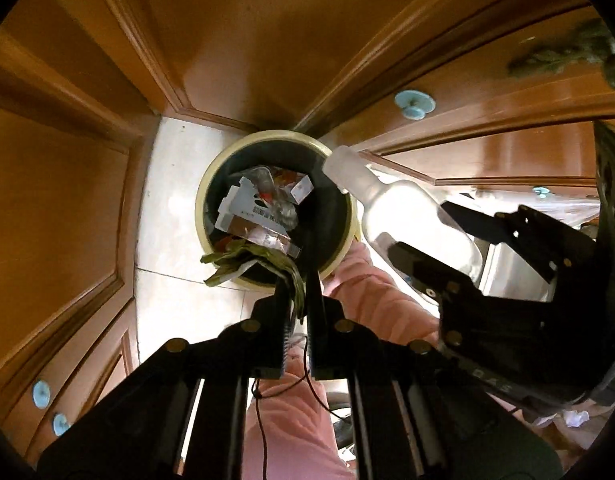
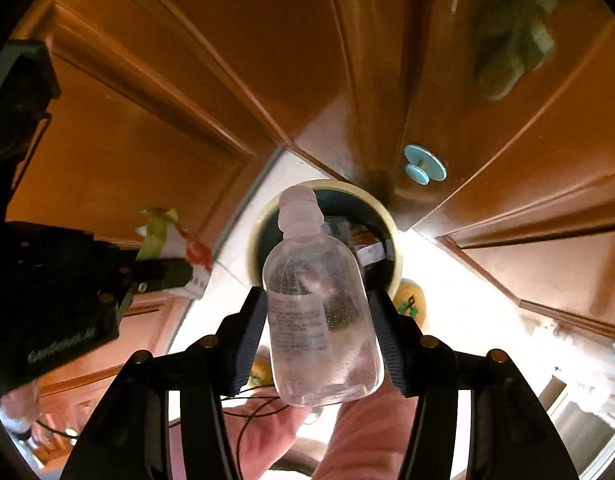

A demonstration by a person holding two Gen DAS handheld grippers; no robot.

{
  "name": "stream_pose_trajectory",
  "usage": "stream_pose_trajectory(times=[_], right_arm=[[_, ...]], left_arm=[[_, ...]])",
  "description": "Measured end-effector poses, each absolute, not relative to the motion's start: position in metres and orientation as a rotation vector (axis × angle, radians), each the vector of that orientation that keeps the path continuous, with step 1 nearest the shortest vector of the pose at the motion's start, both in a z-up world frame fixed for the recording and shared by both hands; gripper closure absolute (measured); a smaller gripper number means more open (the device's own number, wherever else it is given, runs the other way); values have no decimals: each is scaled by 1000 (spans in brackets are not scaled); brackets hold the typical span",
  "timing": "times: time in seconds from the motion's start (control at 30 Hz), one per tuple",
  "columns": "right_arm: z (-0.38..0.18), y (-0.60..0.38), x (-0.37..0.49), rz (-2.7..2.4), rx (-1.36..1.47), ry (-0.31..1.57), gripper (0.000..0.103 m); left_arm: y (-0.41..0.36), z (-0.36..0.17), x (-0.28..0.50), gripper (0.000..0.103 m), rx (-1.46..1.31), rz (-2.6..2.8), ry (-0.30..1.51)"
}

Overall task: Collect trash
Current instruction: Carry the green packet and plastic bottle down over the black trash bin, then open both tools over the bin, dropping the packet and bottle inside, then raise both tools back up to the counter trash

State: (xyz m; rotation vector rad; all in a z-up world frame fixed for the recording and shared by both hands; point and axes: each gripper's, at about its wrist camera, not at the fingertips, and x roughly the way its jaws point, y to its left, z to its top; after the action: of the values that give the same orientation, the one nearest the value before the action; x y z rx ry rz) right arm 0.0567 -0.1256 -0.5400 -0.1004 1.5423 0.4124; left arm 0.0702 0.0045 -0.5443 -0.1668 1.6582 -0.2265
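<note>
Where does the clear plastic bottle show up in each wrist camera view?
Left wrist: clear plastic bottle right of center, held by the right tongs, neck over the bin rim.
Right wrist: bottle center, between those tongs.
Shared landmark: the cream-rimmed trash bin.

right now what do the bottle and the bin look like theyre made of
The bottle looks like clear plastic: see-through, glossy walls, frosted cap end. The bin seems to be plastic too, with a smooth, matte cream rim and dark inside, though that is less sure.
</note>
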Motion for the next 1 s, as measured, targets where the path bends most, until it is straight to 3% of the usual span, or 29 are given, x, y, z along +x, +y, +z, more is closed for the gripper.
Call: stream_pose_trajectory(times=[0.1, 0.17, 0.2, 0.27, 0.63, 1.0], right_arm=[[-561, -121, 66, 408, -122, 1544, 48], [-572, -118, 73, 403, -127, 1549, 47], [-578, -117, 74, 397, -130, 1553, 47], [-582, -119, 82, 386, -143, 1554, 46], [-571, -119, 77, 399, -208, 1527, 45], [-478, -134, 65, 427, -157, 1506, 45]], left_arm=[[-1, -557, 84, 94, -152, -219, 1664], [0, -567, 84, 78, -149, -211, 1674], [1, -569, 84, 63, -152, -208, 1676], [6, -570, 83, 53, -147, -194, 1667], [30, -559, 74, 52, -144, -161, 1662], [53, -454, 51, 52, -215, -118, 1583]])
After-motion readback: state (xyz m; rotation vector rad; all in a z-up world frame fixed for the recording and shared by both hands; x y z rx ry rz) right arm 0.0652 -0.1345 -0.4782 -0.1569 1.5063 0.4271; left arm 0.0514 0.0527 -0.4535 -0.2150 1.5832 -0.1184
